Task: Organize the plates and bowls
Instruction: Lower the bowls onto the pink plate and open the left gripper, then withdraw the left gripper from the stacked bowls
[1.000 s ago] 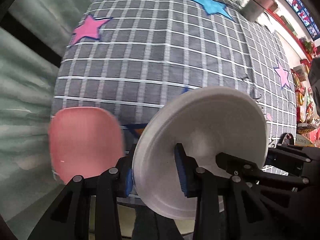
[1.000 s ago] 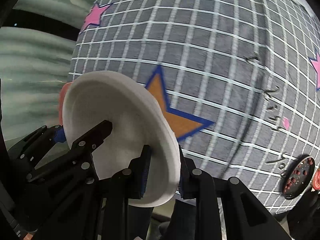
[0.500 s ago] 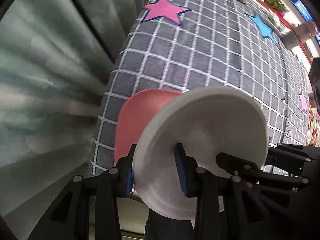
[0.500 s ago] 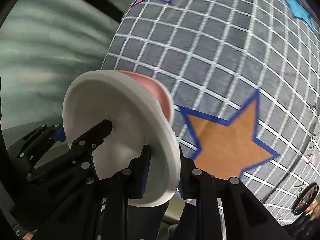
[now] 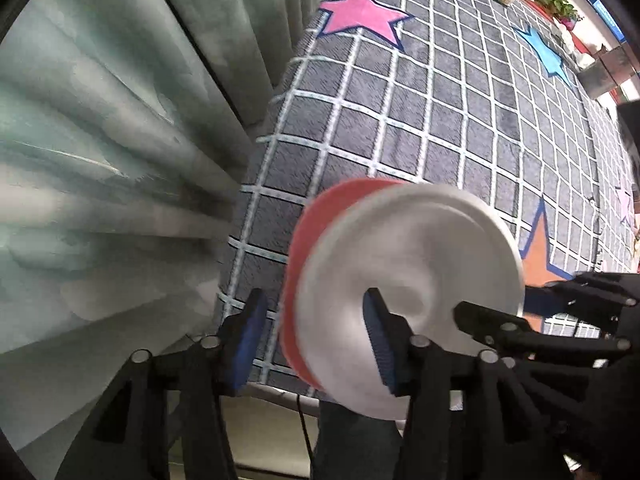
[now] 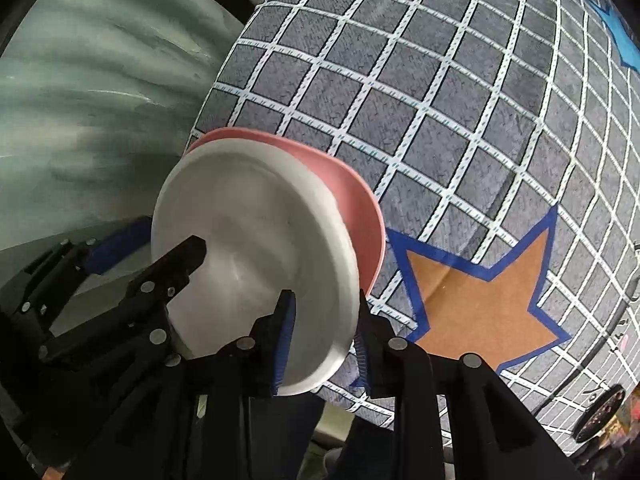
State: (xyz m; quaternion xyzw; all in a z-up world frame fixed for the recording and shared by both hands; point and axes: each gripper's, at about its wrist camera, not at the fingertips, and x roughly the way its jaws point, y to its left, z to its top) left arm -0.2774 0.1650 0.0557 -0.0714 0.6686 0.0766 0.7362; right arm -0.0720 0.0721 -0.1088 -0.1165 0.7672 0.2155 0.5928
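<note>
a: left wrist view first. where's the white plate (image 5: 412,280)?

b: lying on the pink plate (image 5: 320,224), which peeks out at about ten o'clock of it, near the edge of the checked cloth (image 5: 460,120). the left gripper (image 5: 316,344) straddles the white rim: its jaws are opening, the outer pad stands clear of the rim and the inner one hardly presses, so the plate looks released.

a: why let go there?

b: i'd judge the white plate is being stacked on the pink one, and the stack already carries it.

a: and the right wrist view?

b: the right gripper (image 6: 322,340) brackets the white plate's rim at about five o'clock, beside the orange star (image 6: 484,312). its jaws are opening too, with gaps at both pads. the two grips sit on opposite rims, probably to keep the plate level.
</note>
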